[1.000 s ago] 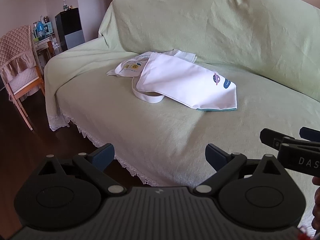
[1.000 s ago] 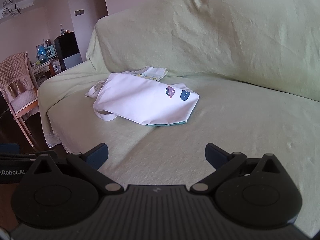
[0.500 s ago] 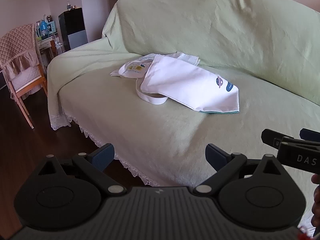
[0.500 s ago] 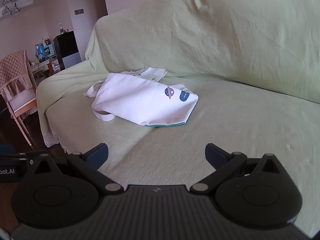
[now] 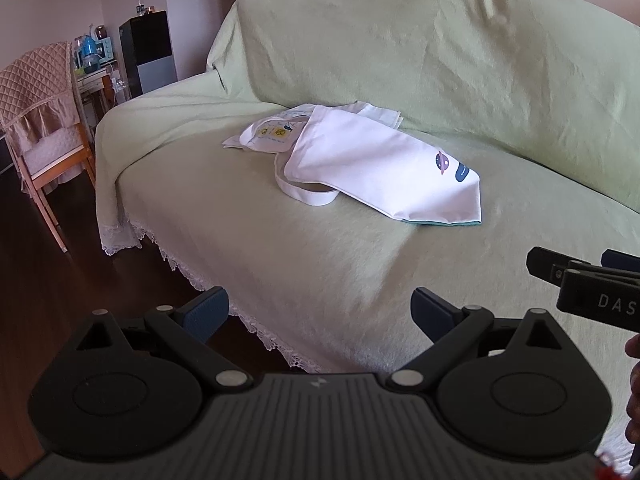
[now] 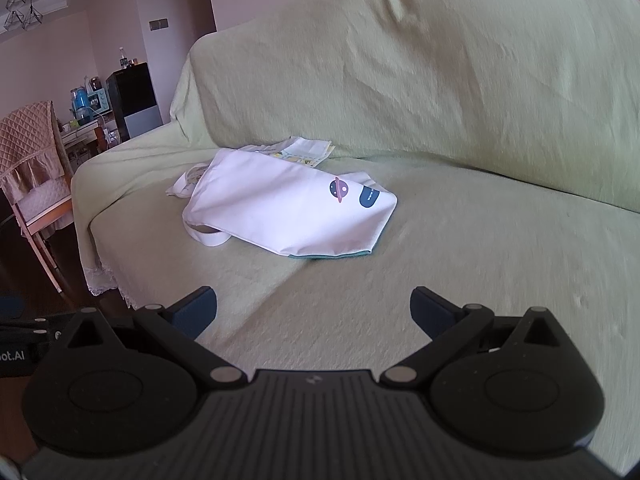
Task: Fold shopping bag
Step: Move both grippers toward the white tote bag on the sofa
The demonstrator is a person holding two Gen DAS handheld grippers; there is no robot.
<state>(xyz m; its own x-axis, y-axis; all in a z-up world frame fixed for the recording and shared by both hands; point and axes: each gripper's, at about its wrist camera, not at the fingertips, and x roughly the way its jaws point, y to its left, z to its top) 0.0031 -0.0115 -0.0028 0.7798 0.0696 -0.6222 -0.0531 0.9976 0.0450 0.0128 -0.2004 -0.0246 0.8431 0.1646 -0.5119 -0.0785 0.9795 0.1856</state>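
The white shopping bag (image 5: pixel 372 168) lay flat on the green-covered sofa (image 5: pixel 440 60), in front of its backrest, while the left gripper (image 5: pixel 320 312) and right gripper (image 6: pixel 314 308) hovered near the sofa's front edge, fingers spread apart and holding nothing.

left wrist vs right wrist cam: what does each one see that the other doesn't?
Left wrist only: the right gripper entering at the right edge, and the bag's handle loop fully in view.

Right wrist only: the pendant lamp on the ceiling.

Both: the white shopping bag unfolded on the green sofa cover, the wooden chair, and each camera's own gripper open and empty.
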